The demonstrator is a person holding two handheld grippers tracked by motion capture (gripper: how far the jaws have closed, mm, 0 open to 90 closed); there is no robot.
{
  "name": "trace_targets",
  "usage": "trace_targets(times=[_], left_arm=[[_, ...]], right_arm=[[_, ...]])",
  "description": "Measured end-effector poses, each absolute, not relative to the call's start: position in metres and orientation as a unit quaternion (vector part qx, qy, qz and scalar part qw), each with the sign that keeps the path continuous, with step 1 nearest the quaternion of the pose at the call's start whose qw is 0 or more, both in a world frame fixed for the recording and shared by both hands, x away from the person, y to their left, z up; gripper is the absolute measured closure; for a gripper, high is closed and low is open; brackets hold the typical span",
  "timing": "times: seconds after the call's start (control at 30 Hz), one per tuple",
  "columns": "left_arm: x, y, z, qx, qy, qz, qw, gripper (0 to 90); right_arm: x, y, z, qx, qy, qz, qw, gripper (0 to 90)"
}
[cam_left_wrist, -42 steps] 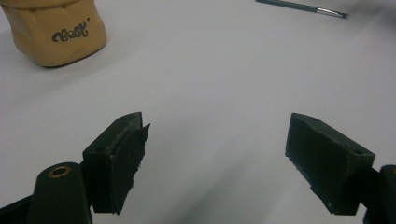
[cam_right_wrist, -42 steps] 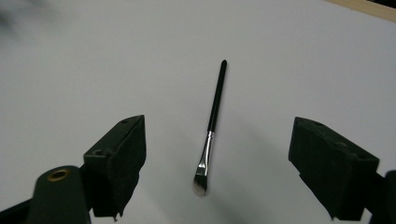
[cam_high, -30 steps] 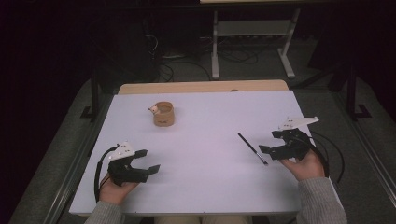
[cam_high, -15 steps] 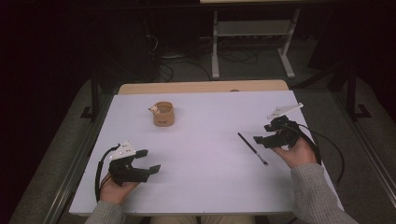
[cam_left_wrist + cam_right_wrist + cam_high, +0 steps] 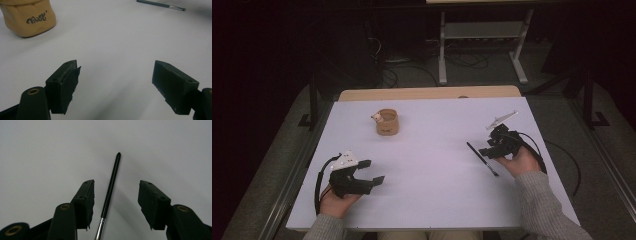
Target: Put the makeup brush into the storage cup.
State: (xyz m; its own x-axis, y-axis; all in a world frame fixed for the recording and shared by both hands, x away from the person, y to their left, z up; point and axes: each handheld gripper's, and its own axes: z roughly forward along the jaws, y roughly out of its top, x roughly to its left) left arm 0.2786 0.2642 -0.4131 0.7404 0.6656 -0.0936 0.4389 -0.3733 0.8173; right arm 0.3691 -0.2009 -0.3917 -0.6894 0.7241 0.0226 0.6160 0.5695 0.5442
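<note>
A thin black brush (image 5: 482, 159) with a metal ferrule lies flat on the white table (image 5: 437, 200), right of centre. My right gripper (image 5: 486, 151) sits low over it. In the right gripper view the brush handle (image 5: 111, 185) runs between the jaws, nearer the left one, and neither pad presses on it. The right gripper (image 5: 116, 185) is open, and its jaws have just been closing. A tan cup (image 5: 387, 122) printed "Best" (image 5: 30, 18) stands at the back left. My left gripper (image 5: 374, 171) rests at the front left, open and holding nothing (image 5: 116, 75).
A wooden strip (image 5: 427, 93) borders the table's far edge. Beyond it are a dark floor, cables and a metal stand (image 5: 482, 45). A cable (image 5: 562, 160) trails from the right gripper over the table's right side. The brush (image 5: 160, 5) appears far off in the left gripper view.
The right hand has moved left and slightly down onto the brush, and its jaws have narrowed around the handle. The left hand has stayed still.
</note>
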Motion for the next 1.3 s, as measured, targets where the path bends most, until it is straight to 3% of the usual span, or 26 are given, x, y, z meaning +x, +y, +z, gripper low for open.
trace_targets(times=[0.4, 1.3], left_arm=[[0.280, 0.265, -0.413, 0.817, 0.339, 0.126, 0.450, 20.8], [0.280, 0.264, -0.413, 0.818, 0.334, 0.126, 0.451, 21.2]], right_arm=[[0.373, -0.191, -0.412, 0.389, 0.888, 0.231, 0.079, 55.0], [0.371, -0.183, -0.423, 0.389, 0.898, 0.185, 0.091, 72.9]])
